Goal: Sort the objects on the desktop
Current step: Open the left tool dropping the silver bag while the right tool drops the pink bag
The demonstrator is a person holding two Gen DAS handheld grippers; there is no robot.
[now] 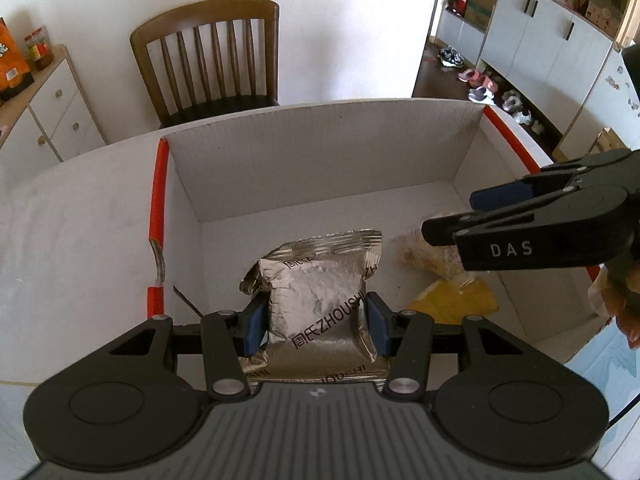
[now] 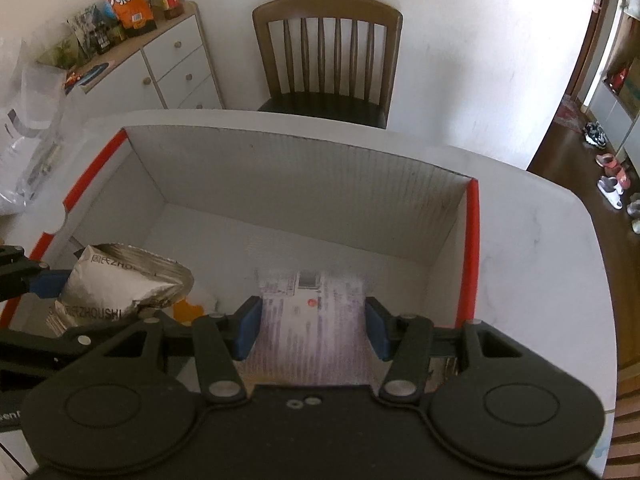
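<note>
Two grippers worked over one box [image 1: 320,148] as you sorted. From the left wrist, your left gripper [image 1: 316,322] pinched a silver pouch [image 1: 316,292] by its sides, the blue pads pressed into the foil, and held it over the near part of the box. The pouch's long axis ran straight away from the claw toward the far wall, so letting go would probably have dropped it just ahead of you. To its right on the floor lay a yellow packet [image 1: 452,304]; your right gripper [image 1: 448,232] reached in from that side. From the right wrist, your right gripper [image 2: 312,326] clamped a pale printed packet [image 2: 312,320], blurred, lengthwise ahead over the box's [image 2: 300,176] right half, with the pouch [image 2: 120,284] well left of it.
</note>
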